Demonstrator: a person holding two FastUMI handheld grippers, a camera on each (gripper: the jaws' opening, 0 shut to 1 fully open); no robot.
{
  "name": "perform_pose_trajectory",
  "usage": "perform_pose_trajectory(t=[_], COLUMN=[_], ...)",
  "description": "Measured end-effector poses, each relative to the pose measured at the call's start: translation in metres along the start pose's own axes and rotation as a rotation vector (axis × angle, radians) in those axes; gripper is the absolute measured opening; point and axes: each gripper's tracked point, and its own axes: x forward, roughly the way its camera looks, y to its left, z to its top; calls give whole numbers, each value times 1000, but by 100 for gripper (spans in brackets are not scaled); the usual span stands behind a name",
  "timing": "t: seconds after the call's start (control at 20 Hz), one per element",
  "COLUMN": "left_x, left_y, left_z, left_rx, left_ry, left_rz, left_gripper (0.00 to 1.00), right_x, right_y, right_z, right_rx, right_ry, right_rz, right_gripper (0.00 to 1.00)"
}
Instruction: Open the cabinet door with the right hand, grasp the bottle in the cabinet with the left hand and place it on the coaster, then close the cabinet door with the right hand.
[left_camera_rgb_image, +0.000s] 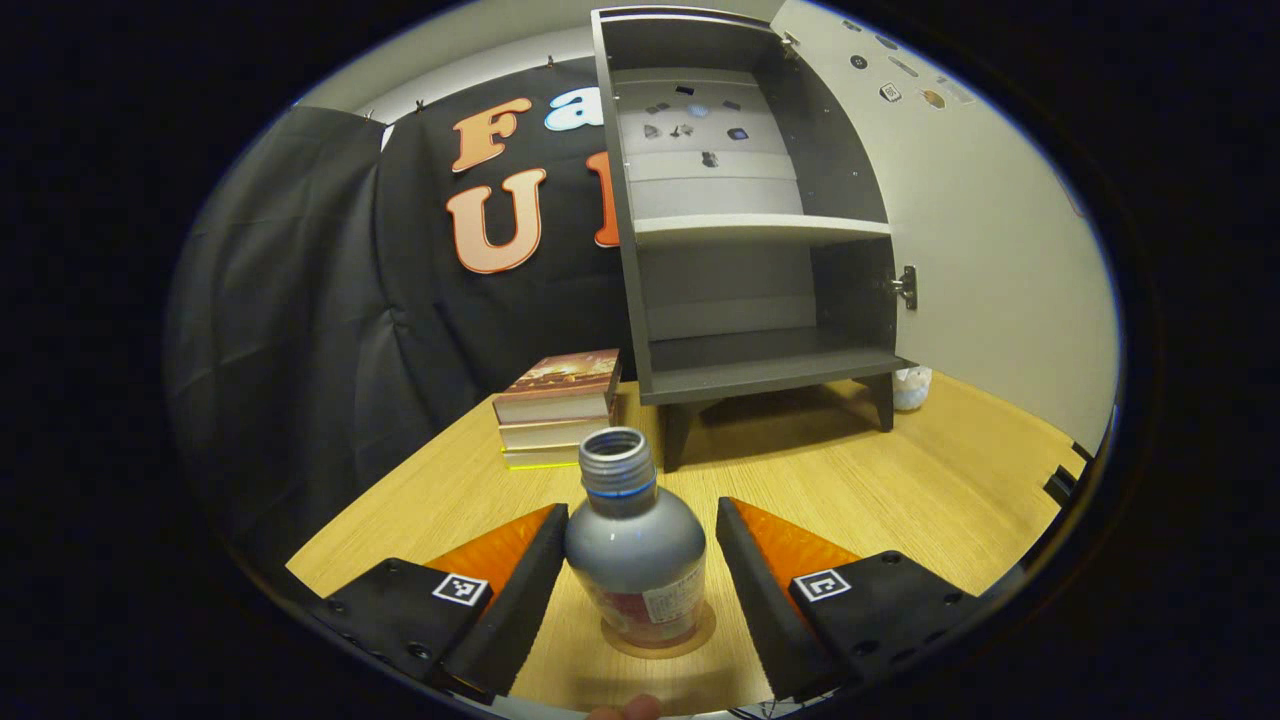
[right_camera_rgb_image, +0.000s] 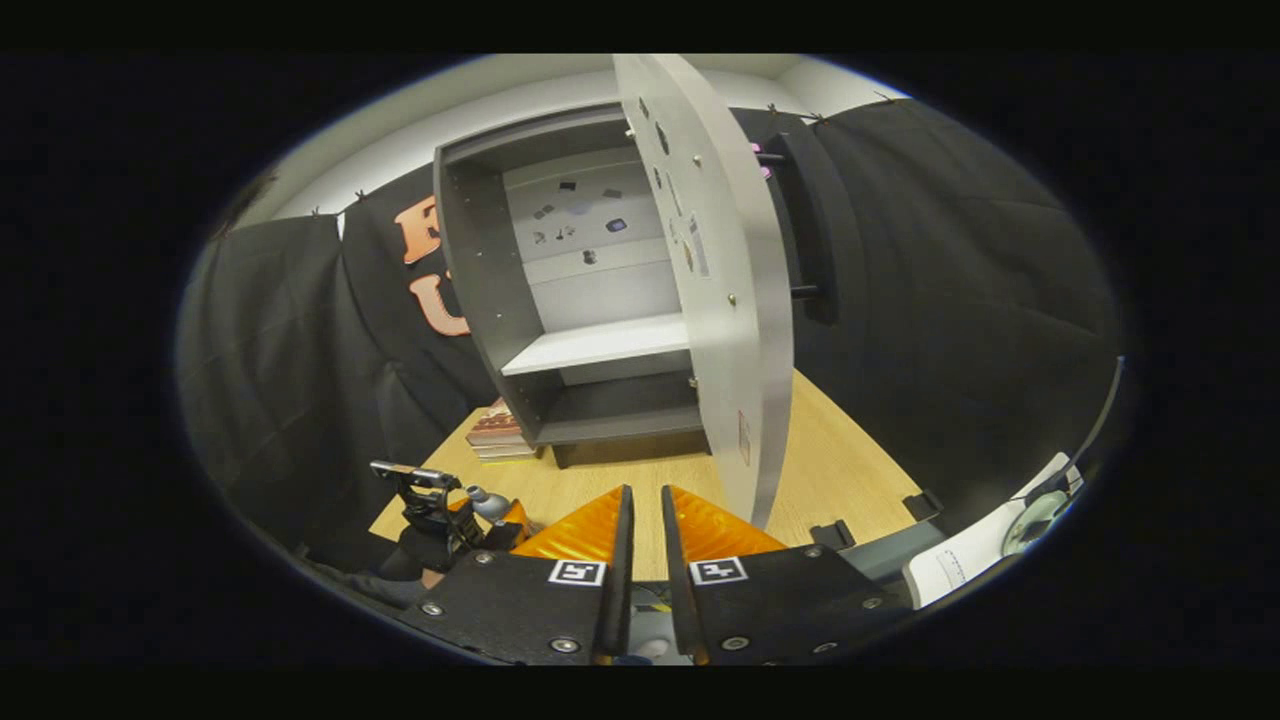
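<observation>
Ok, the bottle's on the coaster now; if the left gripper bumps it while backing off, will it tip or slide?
The bottle has no cap and looks like thin metal, so it is probably light and easily nudged. It bulges above a narrower base, so a knock near the neck may tip it. The coaster barely exceeds its base, leaving little margin. The left gripper fingers stand apart from it.

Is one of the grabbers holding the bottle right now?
No. The bottle stands on the coaster between the left hand-held gripper's open fingers, which are apart from it. The right hand-held gripper is nearly shut on nothing.
</observation>
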Motion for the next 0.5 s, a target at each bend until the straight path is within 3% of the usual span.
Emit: perform_pose_trajectory(t=[0.1, 0.15, 0.2, 0.25, 0.3, 0.4, 0.5], left_x=[-6, -10, -15, -21, -29, -45, -58], left_y=[2, 5, 5, 5, 7, 8, 11], left_z=[21, 32, 43, 57, 72, 100, 130], left_rx=[-1, 6, 9, 13, 18, 22, 14], left_ry=[-29, -43, -60, -78, -101, -137, -176], left_rz=[4, 13, 9, 8, 9, 9, 10], left_gripper=[95, 95, 95, 94, 95, 95, 95], right_x=[-5, -9, -14, -20, -24, -35, -46], right_y=[0, 0, 0, 0, -1, -5, -14], right_z=[5, 8, 12, 18, 25, 41, 58], right_rx=[4, 3, 4, 9, 15, 24, 15], right_ry=[-23, -39, -58, -80, -103, -156, -210], right_rz=[8, 10, 16, 20, 23, 26, 16], right_gripper=[17, 11, 11, 18, 11, 30, 11])
